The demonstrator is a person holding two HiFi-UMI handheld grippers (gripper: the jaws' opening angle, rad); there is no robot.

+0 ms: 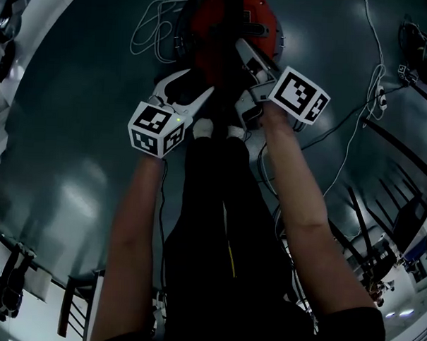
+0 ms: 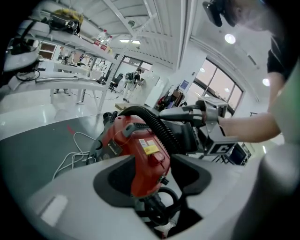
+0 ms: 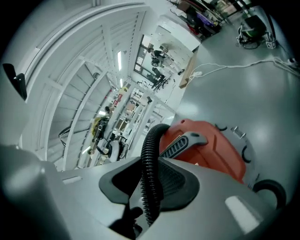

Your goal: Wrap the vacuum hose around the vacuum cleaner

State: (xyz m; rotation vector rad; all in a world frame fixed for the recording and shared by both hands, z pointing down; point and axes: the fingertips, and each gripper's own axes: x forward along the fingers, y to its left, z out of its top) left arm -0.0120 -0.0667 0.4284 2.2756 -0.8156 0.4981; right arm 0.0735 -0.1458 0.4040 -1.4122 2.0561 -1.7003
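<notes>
The red vacuum cleaner [image 1: 208, 39] stands on the dark floor just ahead of the person's feet. In the left gripper view its red body [image 2: 140, 154] shows through the gap of my left gripper [image 2: 152, 176], whose jaws stand apart and touch nothing. The black ribbed hose [image 2: 157, 124] arches over the vacuum's top to my right gripper [image 2: 187, 115]. In the right gripper view the hose [image 3: 151, 159] runs up between the pads of my right gripper [image 3: 149, 187], which is shut on it, with the vacuum [image 3: 211, 145] behind. From above, my left gripper [image 1: 198, 81] sits left of the vacuum and my right gripper [image 1: 243, 51] over it.
A white cable [image 1: 153, 22] lies looped on the floor left of the vacuum, and more cables [image 1: 364, 116] trail on the right. The person's legs [image 1: 212, 201] stand directly below. Desks [image 2: 70, 79] line the far side, and a stool [image 1: 77, 302] is at the lower left.
</notes>
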